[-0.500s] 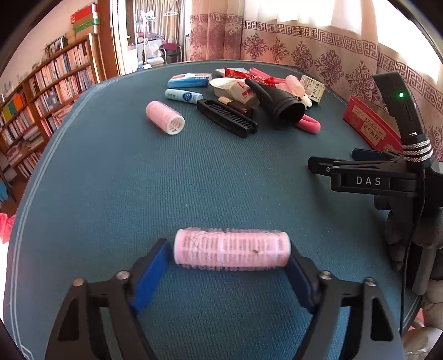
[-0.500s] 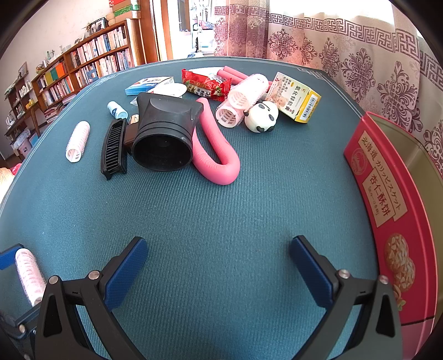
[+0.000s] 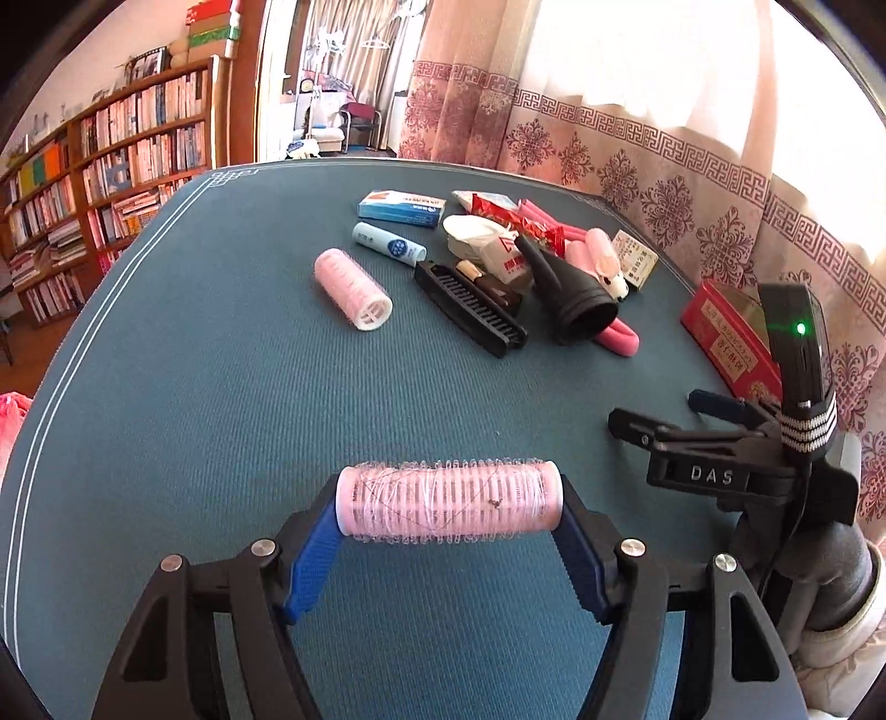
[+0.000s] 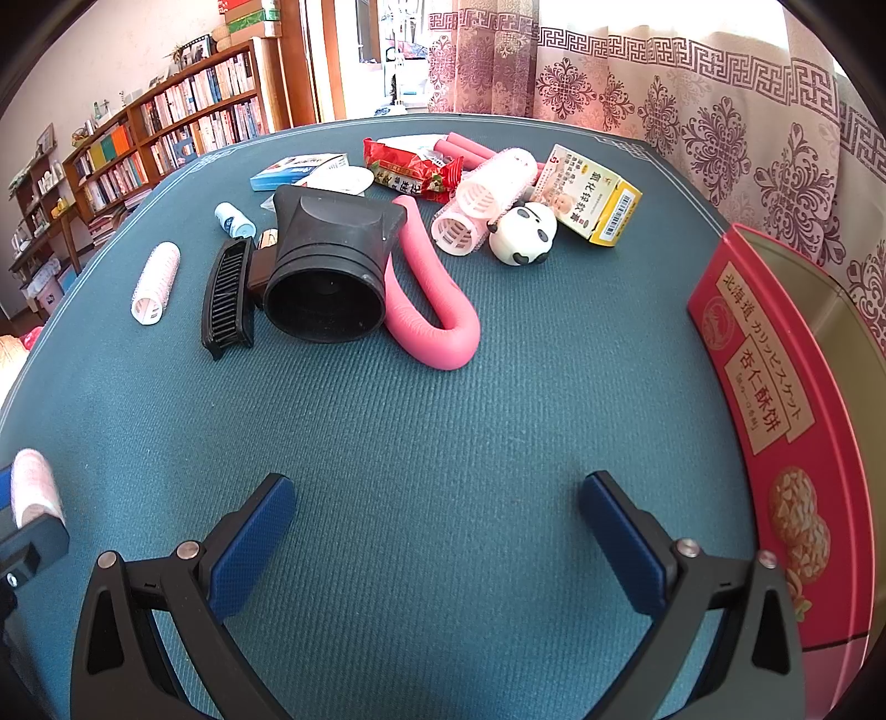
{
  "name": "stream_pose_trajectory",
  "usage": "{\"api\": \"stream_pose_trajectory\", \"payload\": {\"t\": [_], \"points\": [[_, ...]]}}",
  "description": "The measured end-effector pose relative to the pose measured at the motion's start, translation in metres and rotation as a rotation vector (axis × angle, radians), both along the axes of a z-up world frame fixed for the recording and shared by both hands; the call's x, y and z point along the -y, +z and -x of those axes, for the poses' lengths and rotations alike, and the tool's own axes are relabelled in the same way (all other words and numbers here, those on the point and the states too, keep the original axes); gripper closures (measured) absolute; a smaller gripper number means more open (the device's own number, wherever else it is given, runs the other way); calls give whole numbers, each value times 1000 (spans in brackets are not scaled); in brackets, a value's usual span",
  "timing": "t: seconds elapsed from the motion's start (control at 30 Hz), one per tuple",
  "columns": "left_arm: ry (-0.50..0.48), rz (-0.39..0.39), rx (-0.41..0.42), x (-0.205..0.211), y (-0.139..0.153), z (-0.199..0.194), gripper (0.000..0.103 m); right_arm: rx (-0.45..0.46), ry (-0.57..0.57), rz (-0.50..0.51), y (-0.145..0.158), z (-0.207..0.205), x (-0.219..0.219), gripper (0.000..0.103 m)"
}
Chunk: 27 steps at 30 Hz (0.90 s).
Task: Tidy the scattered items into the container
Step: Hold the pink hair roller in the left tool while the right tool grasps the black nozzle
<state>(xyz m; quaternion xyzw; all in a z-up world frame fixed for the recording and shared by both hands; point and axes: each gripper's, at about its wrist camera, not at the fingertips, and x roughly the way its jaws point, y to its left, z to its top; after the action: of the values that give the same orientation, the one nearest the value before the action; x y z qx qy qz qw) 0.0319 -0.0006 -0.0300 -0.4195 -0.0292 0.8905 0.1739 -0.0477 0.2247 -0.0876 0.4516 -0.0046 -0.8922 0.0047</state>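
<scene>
Between left tongs (image 3: 449,507) — clenched — bristly pink roller (image 3: 448,501); right tongs (image 4: 437,515) released, perhaps hovering.

Wooden bookshelves (image 3: 111,183) left; sunlit patterned curtains (image 4: 720,111) behind.

A teal cloth with pale border lines covers the desk (image 4: 443,421). Behind it hang curtains (image 4: 720,94) printed with dark red medallions under a key-pattern band. To the left, wooden bookshelves (image 3: 111,183) packed with books line the wall, and stacked boxes (image 3: 207,27) sit on top. Through a doorway beyond stands what may be a chair (image 3: 360,124), too small to tell.
</scene>
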Motion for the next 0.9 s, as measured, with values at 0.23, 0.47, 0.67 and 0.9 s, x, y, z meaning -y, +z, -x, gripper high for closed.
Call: {"api": "stream_pose_trajectory", "payload": {"t": [0.23,0.47,0.67,0.9], "points": [[34,-29,-5,4,4,21,31,-3,-32,99,12,1,-12,15],[48,-32,13,9,-2,32,31,-53,18,198,45,24,1,21],[54,-35,28,12,-6,40,31,-59,66,184,52,60,23,22],[58,-37,49,13,-11,47,31,-10,69,184,36,93,30,32]]}}
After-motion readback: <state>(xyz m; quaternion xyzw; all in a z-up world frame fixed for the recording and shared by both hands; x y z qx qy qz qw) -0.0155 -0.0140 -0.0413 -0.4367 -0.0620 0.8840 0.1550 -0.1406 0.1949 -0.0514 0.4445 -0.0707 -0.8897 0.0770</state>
